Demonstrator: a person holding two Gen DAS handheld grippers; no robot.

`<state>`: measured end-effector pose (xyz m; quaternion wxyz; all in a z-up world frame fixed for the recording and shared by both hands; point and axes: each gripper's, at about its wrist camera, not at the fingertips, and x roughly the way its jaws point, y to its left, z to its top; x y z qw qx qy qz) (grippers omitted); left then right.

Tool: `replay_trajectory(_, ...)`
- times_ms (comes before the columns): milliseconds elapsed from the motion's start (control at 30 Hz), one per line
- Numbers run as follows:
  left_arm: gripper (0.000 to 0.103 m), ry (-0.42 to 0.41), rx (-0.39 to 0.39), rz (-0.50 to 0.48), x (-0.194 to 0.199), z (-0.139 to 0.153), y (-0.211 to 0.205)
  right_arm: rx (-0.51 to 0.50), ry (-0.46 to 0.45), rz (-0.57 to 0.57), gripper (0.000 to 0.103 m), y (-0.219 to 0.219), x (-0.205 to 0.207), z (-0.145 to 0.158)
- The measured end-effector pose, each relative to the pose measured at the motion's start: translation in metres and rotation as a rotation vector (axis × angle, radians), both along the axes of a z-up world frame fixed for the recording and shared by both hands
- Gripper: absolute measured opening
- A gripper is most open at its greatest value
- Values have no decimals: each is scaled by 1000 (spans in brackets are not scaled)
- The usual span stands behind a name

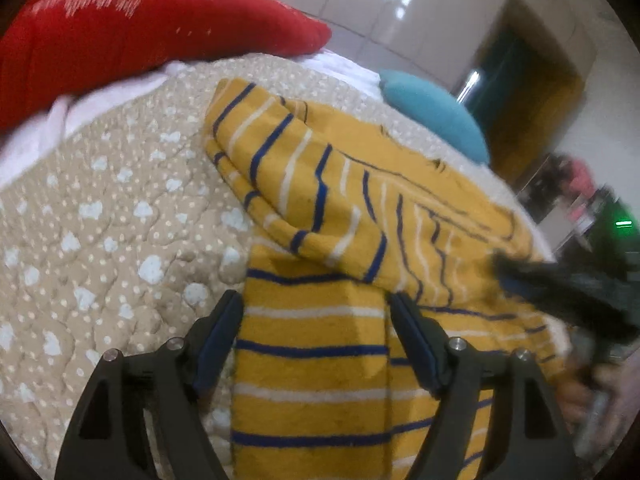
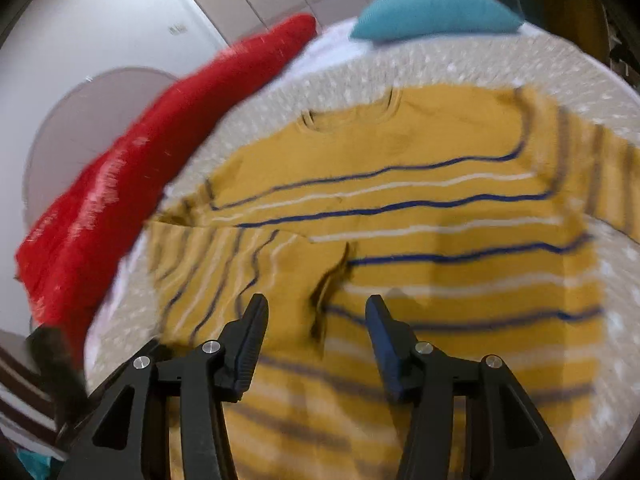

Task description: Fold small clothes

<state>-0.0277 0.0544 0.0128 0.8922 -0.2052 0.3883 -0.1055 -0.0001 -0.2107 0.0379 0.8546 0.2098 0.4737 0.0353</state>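
A small yellow sweater (image 1: 320,332) with blue and white stripes lies on a beige quilted bed cover (image 1: 100,220). One sleeve (image 1: 304,184) is folded across its body. My left gripper (image 1: 316,312) is open, its fingers straddling the sweater's left edge just above the fabric. In the right wrist view the sweater (image 2: 420,208) lies spread with its neckline at the far side and the folded sleeve (image 2: 224,264) at the left. My right gripper (image 2: 316,312) is open and empty above the sweater's lower body. The right gripper also shows blurred in the left wrist view (image 1: 568,292).
A red pillow (image 1: 140,28) lies at the head of the bed and shows in the right wrist view (image 2: 140,168). A teal cushion (image 1: 436,114) sits beyond the sweater, also in the right wrist view (image 2: 432,10). White sheet (image 1: 36,136) edges the quilt.
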Motion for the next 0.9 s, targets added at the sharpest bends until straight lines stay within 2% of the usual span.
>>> replay_trajectory(33, 75, -6, -18, -1, -1, -1, 2, -6, 28, 2, 55, 4, 11, -9)
replay_trajectory(133, 76, -20, -45, -7, -2, -3, 3, -48, 32, 29, 9, 17, 23, -8)
replay_trajectory(200, 77, -18, -53, -11, -2, -3, 3, -78, 10, 43, 5, 19, 27, 6)
replay_trajectory(300, 77, -11, -48, -11, -2, -2, 1, -126, -63, 43, 5, 14, 34, 42)
replay_trajectory(400, 77, -7, -47, -10, -1, -2, 1, -204, -110, -29, 5, -15, 41, 73)
replay_trajectory(500, 77, -4, -42, -9, 0, -1, 1, -271, -58, -156, 5, -62, 48, 72)
replay_trajectory(600, 77, -1, -30, -6, 0, -2, 0, -388, 102, -258, 9, -102, 58, 40)
replay_trajectory(667, 77, -1, -27, -4, 0, -1, 0, -453, 144, -314, 11, -113, 54, 31)
replay_trajectory(700, 77, 0, -27, -3, 0, -2, 0, -432, 106, -317, 12, -112, 50, 36)
replay_trajectory(767, 77, 1, -24, -1, 0, -1, -1, -408, 42, -294, 24, -97, 50, 48)
replay_trajectory(800, 77, 2, -21, 1, 0, -1, -2, -406, 15, -264, 26, -83, 54, 52)
replay_trajectory(900, 77, 2, -13, 1, 0, -1, -2, -354, -26, -79, 35, -24, 79, 60)
